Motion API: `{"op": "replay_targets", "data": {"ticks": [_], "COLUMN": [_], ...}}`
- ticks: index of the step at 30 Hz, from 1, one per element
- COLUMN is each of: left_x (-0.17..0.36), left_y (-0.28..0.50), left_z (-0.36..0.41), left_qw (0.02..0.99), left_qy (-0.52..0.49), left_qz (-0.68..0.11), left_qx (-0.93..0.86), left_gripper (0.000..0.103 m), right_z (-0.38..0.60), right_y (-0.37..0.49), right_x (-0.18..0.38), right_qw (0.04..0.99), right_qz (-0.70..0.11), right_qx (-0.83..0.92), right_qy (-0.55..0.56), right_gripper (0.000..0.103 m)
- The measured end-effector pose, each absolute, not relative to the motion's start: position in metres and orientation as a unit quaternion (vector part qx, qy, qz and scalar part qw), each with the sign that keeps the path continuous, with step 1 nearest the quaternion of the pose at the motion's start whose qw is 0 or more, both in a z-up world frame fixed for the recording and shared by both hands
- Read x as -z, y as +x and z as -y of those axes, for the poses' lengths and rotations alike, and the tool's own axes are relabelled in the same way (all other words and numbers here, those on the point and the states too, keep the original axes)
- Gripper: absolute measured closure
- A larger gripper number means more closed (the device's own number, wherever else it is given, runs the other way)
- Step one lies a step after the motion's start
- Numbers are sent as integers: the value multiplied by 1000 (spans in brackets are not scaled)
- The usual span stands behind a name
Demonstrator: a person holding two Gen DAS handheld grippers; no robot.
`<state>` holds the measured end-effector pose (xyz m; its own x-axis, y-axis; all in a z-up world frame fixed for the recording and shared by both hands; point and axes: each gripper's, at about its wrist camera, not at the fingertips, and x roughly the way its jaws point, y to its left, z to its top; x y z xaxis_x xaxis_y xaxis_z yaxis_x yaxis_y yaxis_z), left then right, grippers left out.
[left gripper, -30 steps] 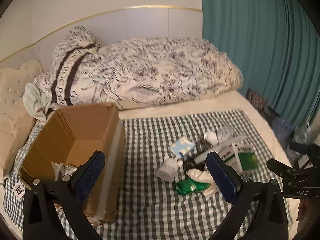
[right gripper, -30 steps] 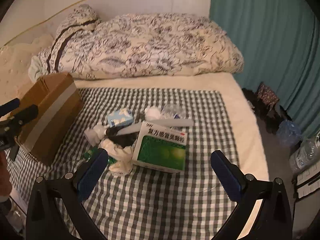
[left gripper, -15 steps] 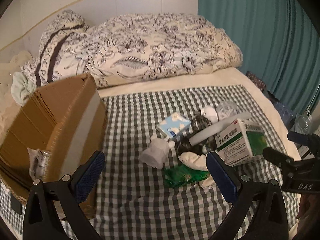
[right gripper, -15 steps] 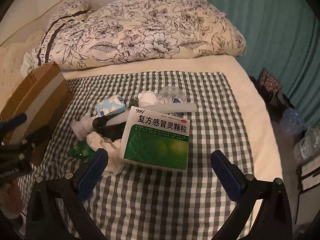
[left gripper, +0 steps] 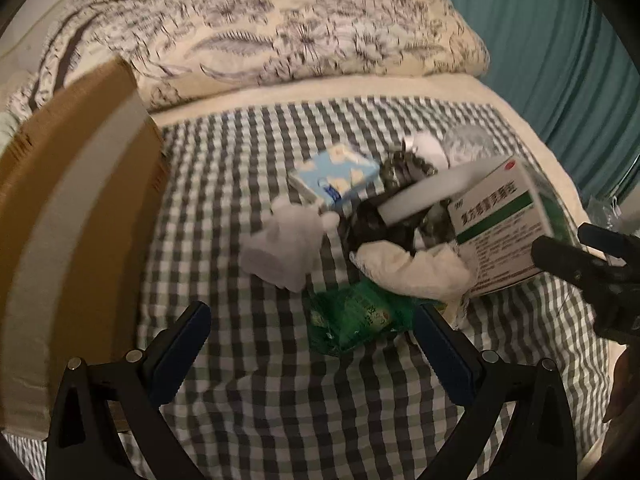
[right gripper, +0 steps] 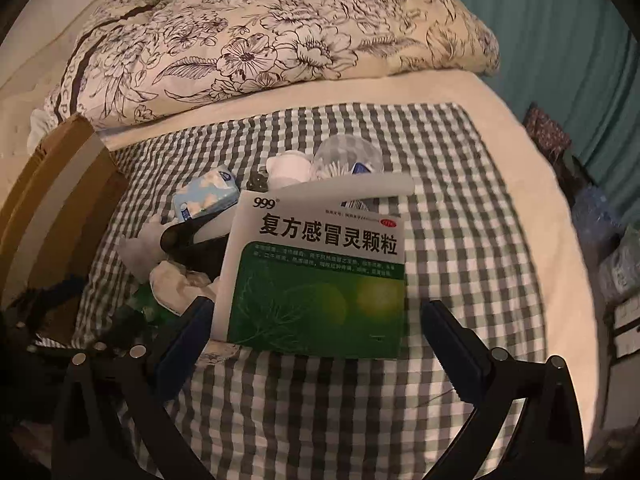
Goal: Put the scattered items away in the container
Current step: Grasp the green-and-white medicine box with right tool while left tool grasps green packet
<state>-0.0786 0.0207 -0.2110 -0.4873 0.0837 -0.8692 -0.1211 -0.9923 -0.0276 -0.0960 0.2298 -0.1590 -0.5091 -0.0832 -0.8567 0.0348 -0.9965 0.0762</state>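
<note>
Left wrist view: left gripper (left gripper: 310,342) spread wide, nothing between its blue pads, held above the checked cloth (left gripper: 280,400). Green wrapper (left gripper: 356,316) lies just ahead toward 1 o'clock, close by the right-hand finger (left gripper: 440,350). Cardboard box (left gripper: 68,216) stands at 9 o'clock, a pale tape band down its side. Scattered pile sits at 1 to 2 o'clock: white crumpled cloth (left gripper: 412,268), white plastic bottle (left gripper: 286,248) on its side, light-blue tissue pack (left gripper: 336,176), a black item under a white flat stick (left gripper: 424,196), and the medicine box (left gripper: 508,224) tilted up on one edge. Right gripper's dark body (left gripper: 592,268) enters at 3 o'clock. Image blurred.

Right wrist view: right gripper (right gripper: 316,342) wide open, gripping nothing; green-and-white medicine box (right gripper: 320,276) fills the centre, its near edge lying between the two fingers. Tissue pack (right gripper: 206,198) at 10 o'clock, crumpled cloth (right gripper: 180,284) at 9 o'clock, cardboard box (right gripper: 60,200) far at 9 to 10 o'clock. Floral duvet (right gripper: 280,40) at 12 o'clock, teal curtain (right gripper: 560,20) at 2 o'clock.
</note>
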Motion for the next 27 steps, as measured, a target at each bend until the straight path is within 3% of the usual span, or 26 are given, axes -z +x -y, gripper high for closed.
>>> {"op": "replay_targets", "data": {"ticks": [12,18,20,22,27], "left_x": [237,249,248,247,246], "left_y": [-95,-104,-104,-106,-109], "left_z": [-43,-46,-45,-41,-31], "left_qw": [92,115,117,116,117], "left_qy": [-531,-542,-541,-542,-549], "left_qz": [-31,-14,-16,-16,-5], "left_qx": [-842,-832,-832,-832,-828], "left_gripper": [1,23,35,55,62], "right_z": [-226,-227,-224,-220,-220], "right_y": [-118,-133,-135,-135,-134], "right_x": [184,196,196,196,199], "right_qw": [34,34,37,38,38], "right_qz": [33,63,60,55,57], "right_qx": [852,841,840,842,838], "right_qy": [521,537,537,536,541], "right_gripper": [0,0,0,0,0]}}
